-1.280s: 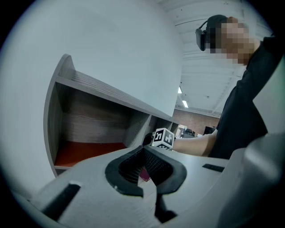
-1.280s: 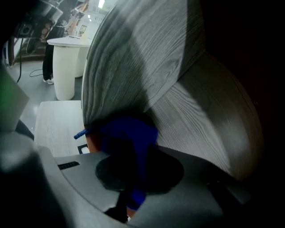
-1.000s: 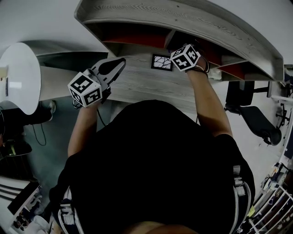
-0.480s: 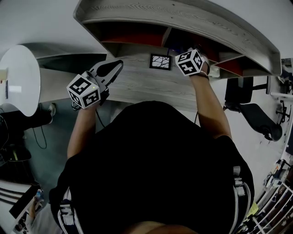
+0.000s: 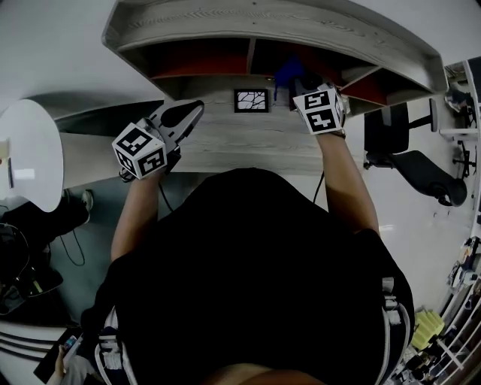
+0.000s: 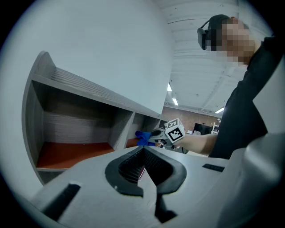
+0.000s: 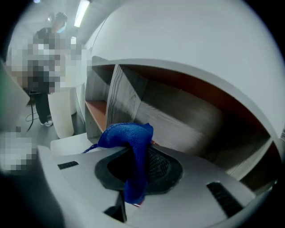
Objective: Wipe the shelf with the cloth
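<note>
Right tongs (image 7: 142, 146) clamped on blue cloth (image 7: 127, 136), left tongs (image 6: 144, 150) closed, empty, grey wooden shelf (image 5: 301, 30), white wall (image 6: 111, 53)

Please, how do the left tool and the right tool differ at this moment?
The right tool is shut on the blue cloth, while the left tool is shut with nothing between its jaws. The right tool is up at the shelf opening, and the left tool is held further back over the desk. Both point toward the shelf.

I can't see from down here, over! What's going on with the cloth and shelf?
Right gripper shut on blue fuzzy cloth, at grey wooden shelf opening. Left gripper shut, empty. Nothing blocking.
</note>
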`<state>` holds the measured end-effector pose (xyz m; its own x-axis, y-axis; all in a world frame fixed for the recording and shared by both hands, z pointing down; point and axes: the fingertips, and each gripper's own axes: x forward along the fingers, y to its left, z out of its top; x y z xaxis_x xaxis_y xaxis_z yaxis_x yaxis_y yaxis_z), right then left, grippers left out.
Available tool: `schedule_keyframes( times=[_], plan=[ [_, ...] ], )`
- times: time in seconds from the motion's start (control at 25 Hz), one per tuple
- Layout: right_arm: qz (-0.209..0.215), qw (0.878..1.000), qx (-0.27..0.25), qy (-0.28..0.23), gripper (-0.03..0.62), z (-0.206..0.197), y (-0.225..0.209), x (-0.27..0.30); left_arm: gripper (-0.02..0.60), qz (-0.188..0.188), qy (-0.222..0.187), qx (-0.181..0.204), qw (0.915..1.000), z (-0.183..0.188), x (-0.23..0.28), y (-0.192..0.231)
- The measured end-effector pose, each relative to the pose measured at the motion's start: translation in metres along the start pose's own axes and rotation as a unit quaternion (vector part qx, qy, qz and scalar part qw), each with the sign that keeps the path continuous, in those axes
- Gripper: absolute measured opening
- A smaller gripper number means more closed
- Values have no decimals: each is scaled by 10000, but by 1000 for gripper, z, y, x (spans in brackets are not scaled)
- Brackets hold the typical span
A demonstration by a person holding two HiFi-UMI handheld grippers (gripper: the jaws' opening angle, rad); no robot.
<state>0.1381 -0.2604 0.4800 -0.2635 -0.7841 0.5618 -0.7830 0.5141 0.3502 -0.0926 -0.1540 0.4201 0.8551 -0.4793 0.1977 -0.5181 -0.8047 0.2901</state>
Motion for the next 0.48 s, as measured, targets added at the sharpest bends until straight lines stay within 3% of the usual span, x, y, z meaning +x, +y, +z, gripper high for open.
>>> schedule_keyframes(
  times=[0.48],
  plan=[
    [-495,9940,754,-611,48,8,-33,-92,15,-604,91,190,9980,4,32,-27]
  ],
)
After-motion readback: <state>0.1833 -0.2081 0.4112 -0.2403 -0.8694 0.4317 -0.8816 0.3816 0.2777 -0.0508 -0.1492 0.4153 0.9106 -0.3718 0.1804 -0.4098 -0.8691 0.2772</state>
